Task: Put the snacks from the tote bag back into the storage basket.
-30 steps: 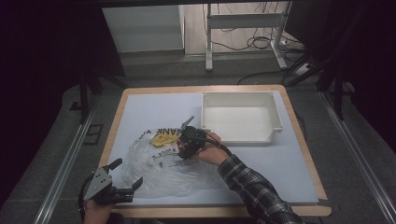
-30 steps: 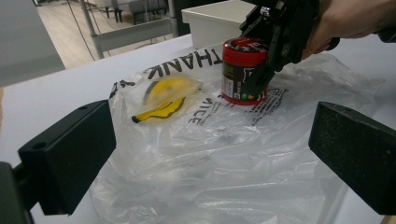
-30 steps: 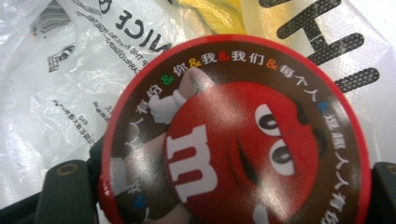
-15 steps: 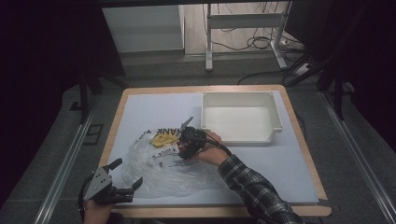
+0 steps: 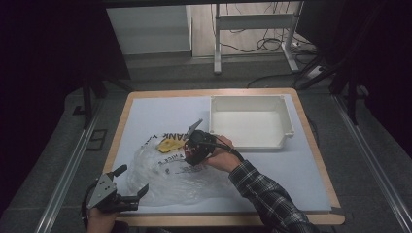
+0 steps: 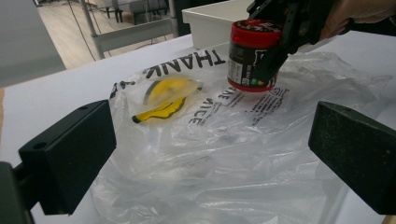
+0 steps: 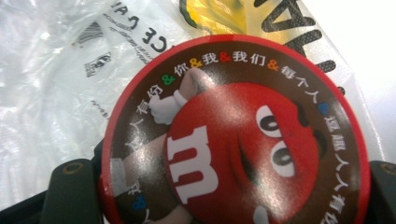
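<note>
Candy jar [image 6: 252, 56] clamped between right hand-held gripper [image 5: 197, 148] jaws, above plastic bag [image 6: 224, 154]

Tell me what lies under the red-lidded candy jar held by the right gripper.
Under the candy jar lies the clear plastic bag with black lettering, spread on the table. What the jar's base hides cannot be seen.

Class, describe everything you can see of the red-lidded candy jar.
The candy jar is a small round tub with a dark labelled body and a glossy red lid that shows a red cartoon candy face, a white "m" and a ring of Chinese characters. It stands upright on the clear plastic bag, gripped at its sides by the right tool.
</note>
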A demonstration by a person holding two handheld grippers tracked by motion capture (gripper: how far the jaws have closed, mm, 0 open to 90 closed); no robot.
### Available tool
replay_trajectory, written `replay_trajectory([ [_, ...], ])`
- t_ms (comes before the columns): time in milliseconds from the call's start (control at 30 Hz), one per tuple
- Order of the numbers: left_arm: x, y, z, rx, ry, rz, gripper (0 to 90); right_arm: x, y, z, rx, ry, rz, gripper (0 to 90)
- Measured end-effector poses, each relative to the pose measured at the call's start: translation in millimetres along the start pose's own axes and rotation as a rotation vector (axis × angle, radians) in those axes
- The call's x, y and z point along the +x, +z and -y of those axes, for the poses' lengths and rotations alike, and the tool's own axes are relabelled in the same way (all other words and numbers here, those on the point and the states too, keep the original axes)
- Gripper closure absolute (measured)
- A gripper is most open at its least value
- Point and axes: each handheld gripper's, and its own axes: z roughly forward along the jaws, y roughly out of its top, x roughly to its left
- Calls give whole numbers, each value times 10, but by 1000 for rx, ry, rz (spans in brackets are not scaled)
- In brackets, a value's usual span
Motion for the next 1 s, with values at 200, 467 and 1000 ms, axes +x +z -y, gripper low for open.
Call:
replay_trajectory([
  [200,6,-9,-3,-10,-8,1,5,39,-65,-7,-8,-15,-16,255],
  [467,2,-39,-19,-50,-5,-5,2,40,-164,9,-9,-23,-11,255],
  [1000,5,-53,-24,-65,-4,-10,2,-10,-354,141,-10,-28,0,255],
])
